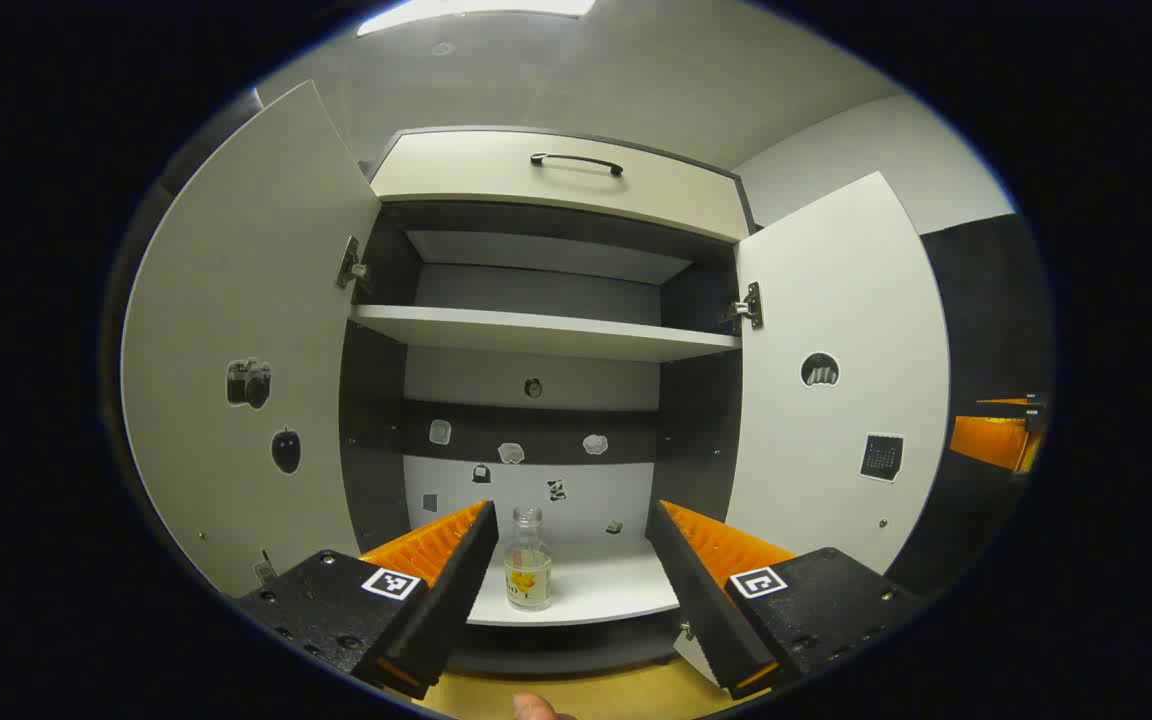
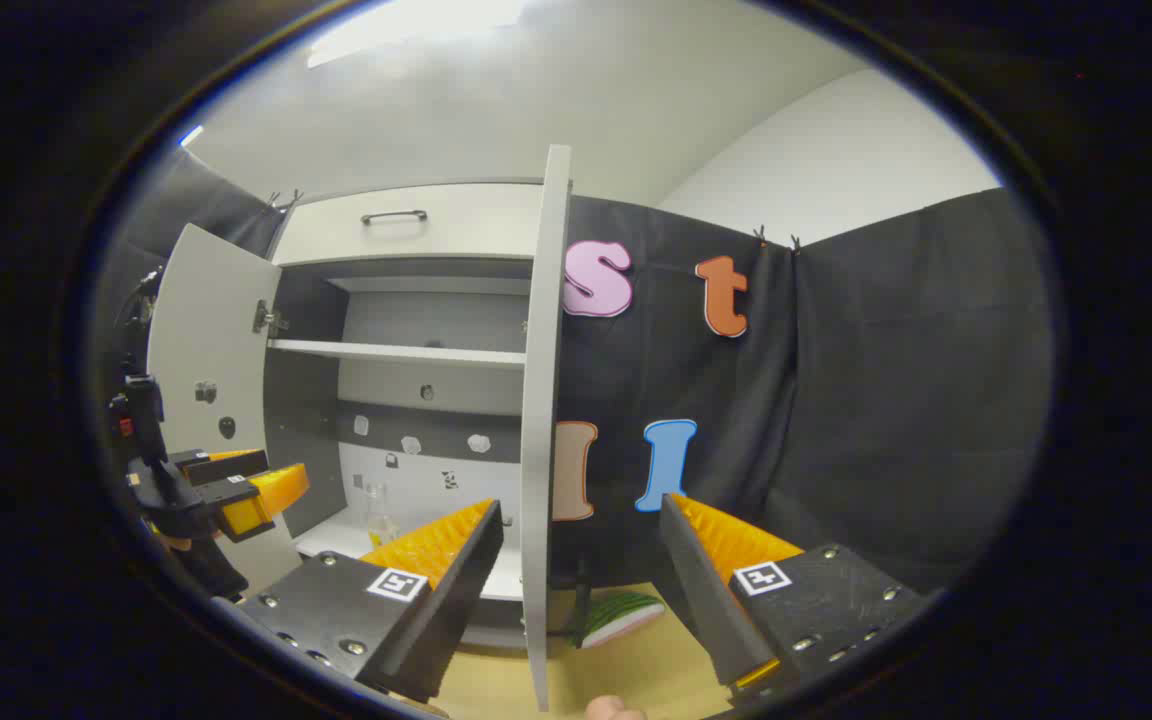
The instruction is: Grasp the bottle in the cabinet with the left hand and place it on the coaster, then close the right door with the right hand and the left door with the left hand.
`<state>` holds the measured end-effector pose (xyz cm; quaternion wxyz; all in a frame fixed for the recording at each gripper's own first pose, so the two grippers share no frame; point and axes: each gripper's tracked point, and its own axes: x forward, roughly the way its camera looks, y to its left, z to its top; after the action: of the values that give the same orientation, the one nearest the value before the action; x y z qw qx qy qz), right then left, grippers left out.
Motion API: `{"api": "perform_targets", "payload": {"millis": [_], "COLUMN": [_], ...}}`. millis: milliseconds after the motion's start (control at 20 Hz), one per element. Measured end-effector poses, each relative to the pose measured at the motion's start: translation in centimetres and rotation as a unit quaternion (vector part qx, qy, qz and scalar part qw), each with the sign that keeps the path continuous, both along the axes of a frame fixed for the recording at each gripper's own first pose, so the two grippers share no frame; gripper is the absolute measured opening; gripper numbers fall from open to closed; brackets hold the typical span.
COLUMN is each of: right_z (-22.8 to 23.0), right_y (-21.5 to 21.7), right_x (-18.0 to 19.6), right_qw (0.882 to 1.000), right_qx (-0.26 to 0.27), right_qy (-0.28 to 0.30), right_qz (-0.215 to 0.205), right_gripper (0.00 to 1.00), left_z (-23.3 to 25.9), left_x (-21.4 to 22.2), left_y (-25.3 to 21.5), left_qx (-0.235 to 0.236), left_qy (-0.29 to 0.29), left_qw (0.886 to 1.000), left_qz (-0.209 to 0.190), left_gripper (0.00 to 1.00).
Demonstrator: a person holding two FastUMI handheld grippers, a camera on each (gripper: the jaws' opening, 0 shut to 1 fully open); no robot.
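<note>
A small clear glass bottle [image 1: 528, 560] with a yellow label stands upright near the front of the cabinet's bottom shelf [image 1: 606, 590]. My left gripper [image 1: 573, 515] is open in front of the shelf, short of the bottle, which shows in the gap closer to its left finger. Both white doors hang wide open: the left door [image 1: 236, 350] and the right door [image 1: 836, 380]. My right gripper [image 2: 581, 508] is open, its fingers to either side of the right door's edge [image 2: 541, 400], apart from it. A green-rimmed coaster [image 2: 621, 615] lies on the wooden table behind that door.
The cabinet has a bare upper shelf [image 1: 546, 335] and a drawer with a dark handle [image 1: 576, 162] on top. The left gripper [image 2: 236, 490] hangs at the left door [image 2: 201, 350], with the bottle [image 2: 379, 515] beyond it. The wooden tabletop [image 2: 636, 665] runs below. Black cloth covers the wall to the right.
</note>
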<state>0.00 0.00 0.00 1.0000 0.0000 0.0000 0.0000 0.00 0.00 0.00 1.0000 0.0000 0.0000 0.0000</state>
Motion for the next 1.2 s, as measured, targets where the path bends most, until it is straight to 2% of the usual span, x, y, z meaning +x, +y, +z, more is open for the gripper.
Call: {"api": "perform_targets", "payload": {"millis": [50,350,650,750,800,1000,1200], "right_z": [0.0,-0.1,-0.4,-0.5,-0.5,-0.7,-1.0], "right_y": [0.0,-0.8,-1.2,-1.1,-1.2,-1.6,-2.6], "right_x": [0.1,-0.3,-0.1,-0.1,0.0,-0.1,-0.2], "right_qw": [1.000,1.000,1.000,1.000,1.000,1.000,0.999], "right_qx": [-0.001,-0.009,-0.009,-0.009,-0.010,-0.012,-0.021], "right_qy": [0.000,-0.003,-0.003,-0.004,-0.004,-0.006,-0.011], "right_qz": [0.001,-0.004,-0.007,-0.006,-0.007,-0.012,-0.022], "right_gripper": [0.93,0.99,0.94,0.96,0.94,0.96,0.96], "left_z": [-0.1,-0.7,-0.8,-1.1,-1.7,-5.7,-9.2], "left_x": [0.0,0.3,0.5,0.8,1.2,3.2,6.7], "left_y": [-0.1,-0.7,-0.3,-0.1,-0.1,0.1,1.6], "left_qx": [0.001,0.005,0.008,0.010,0.011,-0.003,-0.001], "left_qy": [0.001,0.006,0.009,0.010,0.013,0.052,0.075], "left_qw": [1.000,1.000,1.000,1.000,1.000,0.998,0.997], "left_qz": [-0.001,-0.010,-0.005,-0.006,-0.009,-0.030,-0.011], "left_gripper": [0.97,0.97,0.97,0.96,0.97,0.97,0.97]}}
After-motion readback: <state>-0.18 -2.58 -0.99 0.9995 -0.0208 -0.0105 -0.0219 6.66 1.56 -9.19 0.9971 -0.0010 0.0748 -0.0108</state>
